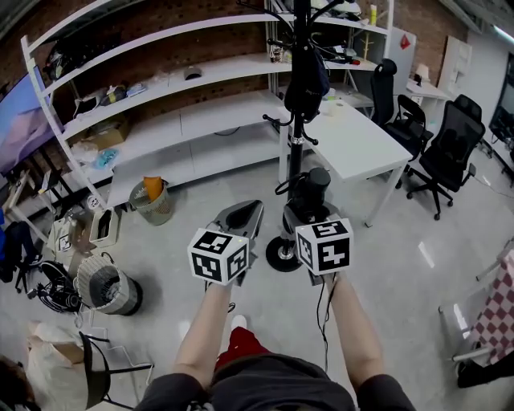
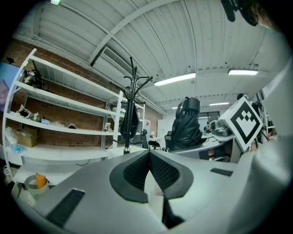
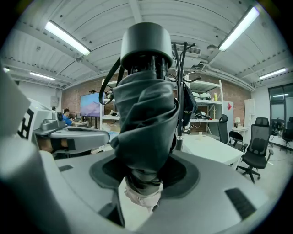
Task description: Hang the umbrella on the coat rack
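The right tool (image 3: 147, 179) grips, jaws wide, the lower end of the folded black umbrella (image 3: 146, 114), whose long axis stands upright. The left tool (image 2: 149, 154) has its 2 jaws together on nothing. The coat rack (image 1: 299, 136) stands straight ahead, apart from the umbrella and nearer the right tool.

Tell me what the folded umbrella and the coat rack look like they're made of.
Umbrella: the canopy looks like thin black synthetic fabric with a slight sheen, judging by its soft wrinkled folds. Its cylindrical end cap looks like matte dark plastic. Coat rack: probably black painted metal, semi-gloss, judging by the thin rigid pole and curved arms, though plastic parts are possible.
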`<move>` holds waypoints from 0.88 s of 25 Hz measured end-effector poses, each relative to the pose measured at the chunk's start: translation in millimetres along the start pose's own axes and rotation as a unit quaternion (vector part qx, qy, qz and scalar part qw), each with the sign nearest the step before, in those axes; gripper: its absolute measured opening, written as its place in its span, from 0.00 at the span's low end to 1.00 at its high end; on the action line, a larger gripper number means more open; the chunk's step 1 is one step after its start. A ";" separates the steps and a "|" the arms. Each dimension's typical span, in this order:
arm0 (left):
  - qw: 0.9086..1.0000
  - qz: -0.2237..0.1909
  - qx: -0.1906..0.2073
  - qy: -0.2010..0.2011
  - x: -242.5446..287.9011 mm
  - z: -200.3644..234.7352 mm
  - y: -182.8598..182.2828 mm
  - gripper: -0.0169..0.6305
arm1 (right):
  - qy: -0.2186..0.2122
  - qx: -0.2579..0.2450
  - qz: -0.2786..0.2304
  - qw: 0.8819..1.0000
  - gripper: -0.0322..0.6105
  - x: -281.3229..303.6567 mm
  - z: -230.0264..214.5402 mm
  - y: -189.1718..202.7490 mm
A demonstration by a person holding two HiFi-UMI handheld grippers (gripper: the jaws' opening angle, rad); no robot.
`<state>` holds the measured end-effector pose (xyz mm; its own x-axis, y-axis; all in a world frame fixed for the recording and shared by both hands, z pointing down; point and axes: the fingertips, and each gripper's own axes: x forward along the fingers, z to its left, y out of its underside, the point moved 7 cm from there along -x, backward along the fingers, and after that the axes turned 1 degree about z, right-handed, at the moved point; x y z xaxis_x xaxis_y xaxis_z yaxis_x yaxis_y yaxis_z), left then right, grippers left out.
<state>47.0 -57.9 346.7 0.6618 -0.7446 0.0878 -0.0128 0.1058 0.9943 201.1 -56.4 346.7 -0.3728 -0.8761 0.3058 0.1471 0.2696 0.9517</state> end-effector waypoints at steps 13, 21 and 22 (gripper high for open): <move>0.999 -0.024 0.001 0.031 47.8 105.1 -23.1 0.04 | 0.012 -0.010 0.008 1.000 0.37 95.0 7.3 -44.0; 0.997 -0.031 0.014 0.068 79.9 157.9 -41.6 0.04 | 0.044 -0.007 0.012 0.999 0.37 139.4 2.2 -70.7; 0.997 -0.034 0.016 0.073 82.6 163.7 -44.3 0.04 | 0.046 -0.005 0.012 0.999 0.37 143.8 2.2 -74.5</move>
<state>-20.5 -232.0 319.7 0.7640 -0.6451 0.0133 0.0129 0.0360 0.9993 134.6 -201.5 319.8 -0.2826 -0.9029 0.3238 0.1651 0.2867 0.9437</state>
